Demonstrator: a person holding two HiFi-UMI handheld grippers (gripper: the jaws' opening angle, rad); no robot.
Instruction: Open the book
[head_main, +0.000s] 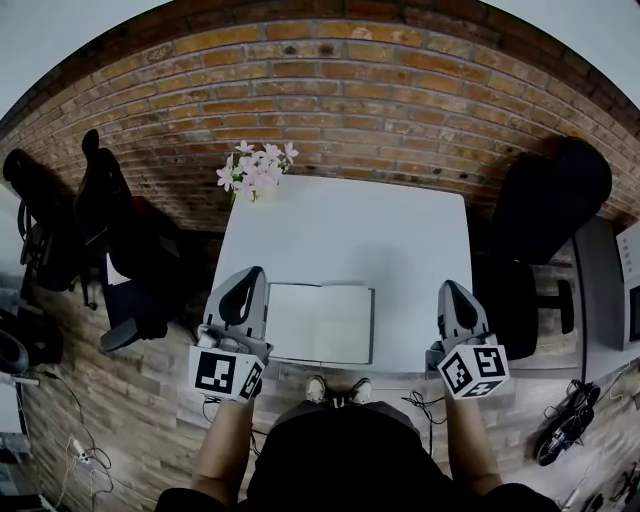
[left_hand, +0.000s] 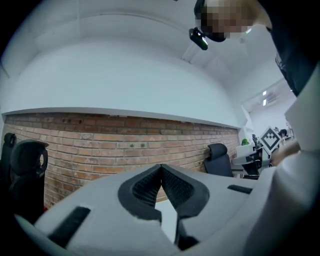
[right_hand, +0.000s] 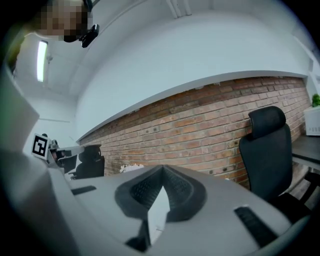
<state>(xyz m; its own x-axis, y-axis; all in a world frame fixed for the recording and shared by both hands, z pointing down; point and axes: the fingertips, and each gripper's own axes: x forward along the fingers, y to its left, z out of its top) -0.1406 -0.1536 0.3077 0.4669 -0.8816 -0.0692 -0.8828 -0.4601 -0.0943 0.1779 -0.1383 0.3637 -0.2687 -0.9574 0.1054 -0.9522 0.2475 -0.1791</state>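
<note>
There it was: the book (head_main: 320, 322) lay flat and open on the white table (head_main: 350, 225), at the near edge right in front of the person, pale pages up. From overhead the left gripper (head_main: 252, 273) showed just beside its left edge and the right gripper (head_main: 449, 288) well off to its right, both pointing level at the brick wall (head_main: 330, 90). Each pair of jaws was pressed together, nothing between them. The opening looked done to me. All the next move called for was keeping clear of the pages.
</note>
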